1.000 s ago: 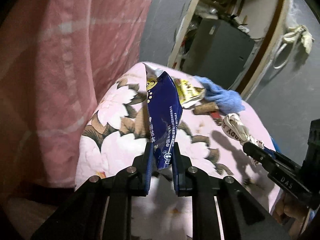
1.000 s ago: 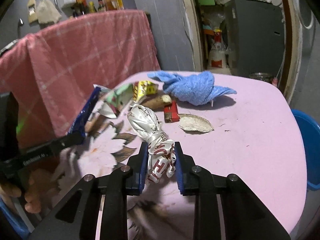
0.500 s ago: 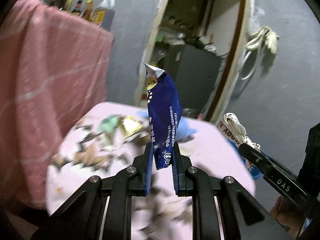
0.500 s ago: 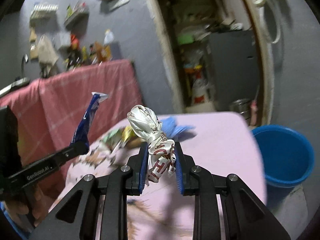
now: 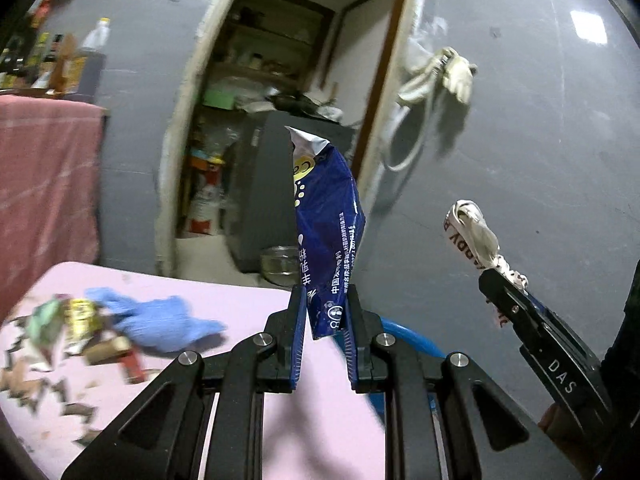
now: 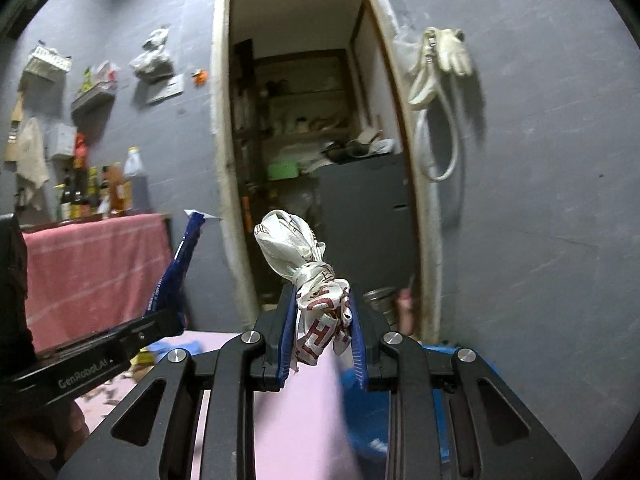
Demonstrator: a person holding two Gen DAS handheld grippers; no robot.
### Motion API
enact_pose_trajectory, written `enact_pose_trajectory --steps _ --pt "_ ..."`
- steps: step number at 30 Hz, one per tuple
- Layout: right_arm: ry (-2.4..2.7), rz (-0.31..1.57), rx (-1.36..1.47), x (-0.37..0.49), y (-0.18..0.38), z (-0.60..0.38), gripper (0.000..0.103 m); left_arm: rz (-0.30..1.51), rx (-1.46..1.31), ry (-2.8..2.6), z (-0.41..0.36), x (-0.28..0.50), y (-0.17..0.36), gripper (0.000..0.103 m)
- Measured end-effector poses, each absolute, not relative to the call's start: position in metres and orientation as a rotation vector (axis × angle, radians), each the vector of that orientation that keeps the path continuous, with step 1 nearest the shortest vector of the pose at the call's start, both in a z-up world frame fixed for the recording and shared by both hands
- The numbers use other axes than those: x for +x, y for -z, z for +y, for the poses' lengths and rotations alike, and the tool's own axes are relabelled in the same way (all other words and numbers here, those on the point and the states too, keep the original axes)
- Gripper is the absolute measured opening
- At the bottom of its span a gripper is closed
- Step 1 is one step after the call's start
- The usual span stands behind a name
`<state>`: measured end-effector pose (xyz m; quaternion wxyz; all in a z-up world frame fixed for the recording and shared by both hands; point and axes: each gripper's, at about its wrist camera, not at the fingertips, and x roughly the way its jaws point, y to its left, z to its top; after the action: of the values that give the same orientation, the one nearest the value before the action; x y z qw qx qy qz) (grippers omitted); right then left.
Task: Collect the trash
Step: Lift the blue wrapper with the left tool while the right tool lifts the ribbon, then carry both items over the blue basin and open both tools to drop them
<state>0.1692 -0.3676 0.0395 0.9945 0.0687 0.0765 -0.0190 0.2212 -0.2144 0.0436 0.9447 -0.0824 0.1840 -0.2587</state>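
Observation:
My left gripper (image 5: 325,312) is shut on a dark blue snack wrapper (image 5: 326,232) that stands upright above the pink table (image 5: 168,360). My right gripper (image 6: 322,320) is shut on a twisted white wrapper with red letters (image 6: 308,276), also held up in the air. Each gripper shows in the other's view: the right one (image 5: 500,280) at the right edge, the left one (image 6: 168,320) at the left with the blue wrapper (image 6: 180,260). A blue bucket (image 6: 404,400) sits low behind the right gripper's fingers; its rim (image 5: 408,336) peeks past the table edge.
On the table lie a blue cloth (image 5: 160,320), a yellow-green wrapper (image 5: 68,316), a brown piece and a red item (image 5: 132,364). Ahead is an open doorway (image 6: 312,152) with a dark cabinet. White gloves (image 6: 444,56) hang on the grey wall. A pink blanket (image 6: 88,272) drapes at left.
Both grippers rose and swung right, off the table's trash toward the doorway and the blue bucket, each keeping its wrapper. The table now sits low in both views.

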Motion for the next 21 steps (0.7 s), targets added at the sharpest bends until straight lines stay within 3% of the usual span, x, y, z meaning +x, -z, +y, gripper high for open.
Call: enact_pose_trajectory --steps 9,21 --pt "0.138 0.208 0.178 0.190 -0.006 -0.431 0.023 0.489 -0.120 0.617 -0.290 0.266 -0.023 0.014" --pt "0.191 0.414 0.278 0.214 0.058 -0.473 0.023 0.785 -0.056 0.642 -0.354 0.316 0.038 0.014"
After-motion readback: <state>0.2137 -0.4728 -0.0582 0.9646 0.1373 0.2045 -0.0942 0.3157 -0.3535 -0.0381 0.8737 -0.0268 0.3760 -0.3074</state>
